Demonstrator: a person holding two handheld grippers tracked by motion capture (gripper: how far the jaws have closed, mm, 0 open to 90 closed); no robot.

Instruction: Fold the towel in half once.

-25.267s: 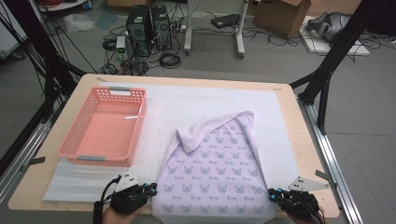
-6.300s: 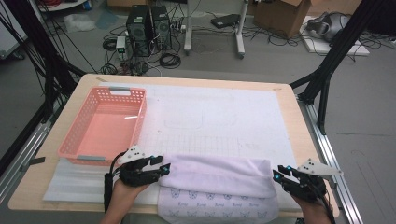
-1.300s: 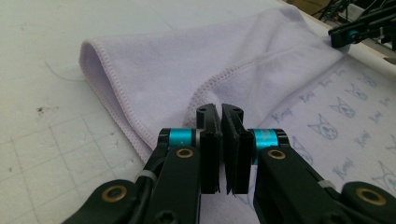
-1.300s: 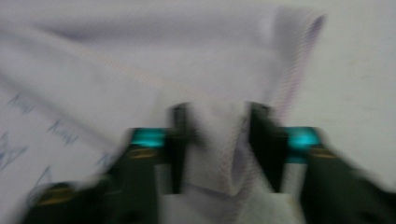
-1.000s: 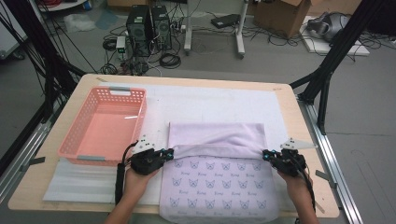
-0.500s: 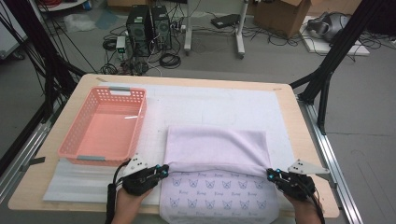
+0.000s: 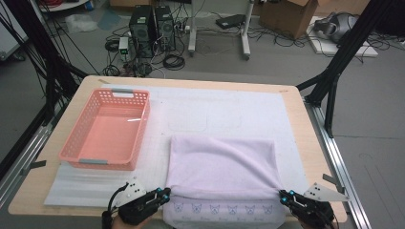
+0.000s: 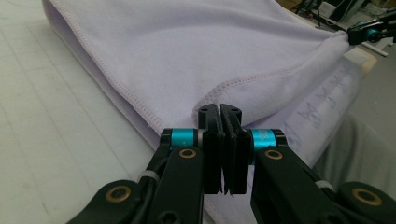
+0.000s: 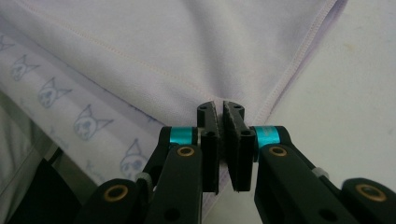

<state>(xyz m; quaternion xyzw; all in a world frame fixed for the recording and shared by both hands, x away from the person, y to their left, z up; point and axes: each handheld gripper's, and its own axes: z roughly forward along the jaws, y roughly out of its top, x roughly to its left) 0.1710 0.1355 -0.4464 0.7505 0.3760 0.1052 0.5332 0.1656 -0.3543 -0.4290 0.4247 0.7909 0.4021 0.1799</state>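
I have the left tool [image 7: 165,194] pinching the near left corner of the lilac towel [image 7: 222,164], and the right tool [image 7: 285,195] pinching its near right corner. The towel lies folded at the desk's [image 7: 305,119] near edge, right of the pink basket [image 7: 107,133].

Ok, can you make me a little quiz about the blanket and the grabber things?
1. True or false: both grippers are shut on the lilac cloth.
2. What lies in the pink basket? A) socks B) nothing C) a cup
3. Which side of the cloth shows the printed faces: the folded-over top layer or the strip at the near edge?

Key: 1 true: left gripper and right gripper each pinch a corner. 2 B. 3 the near strip.
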